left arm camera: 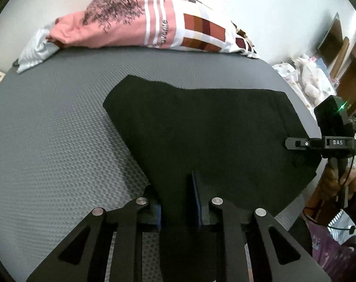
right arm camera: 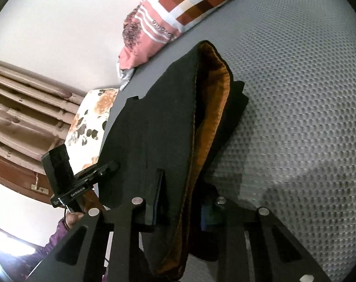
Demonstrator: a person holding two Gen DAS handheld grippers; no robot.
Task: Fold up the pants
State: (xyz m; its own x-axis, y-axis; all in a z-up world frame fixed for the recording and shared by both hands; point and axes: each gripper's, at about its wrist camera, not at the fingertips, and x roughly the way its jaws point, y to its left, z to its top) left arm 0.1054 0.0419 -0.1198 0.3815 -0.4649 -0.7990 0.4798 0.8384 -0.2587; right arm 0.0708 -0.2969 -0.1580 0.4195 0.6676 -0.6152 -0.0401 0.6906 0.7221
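A grey mat (left arm camera: 60,141) with a dimpled, embossed texture covers the bed and carries everything here. Black pants (left arm camera: 201,129) with an orange-brown lining lie folded on it, straight ahead of the fingers in both views. Beyond the fingertips at the mat's far edge lies a pink, white and brown patchwork pillow (left arm camera: 154,23)
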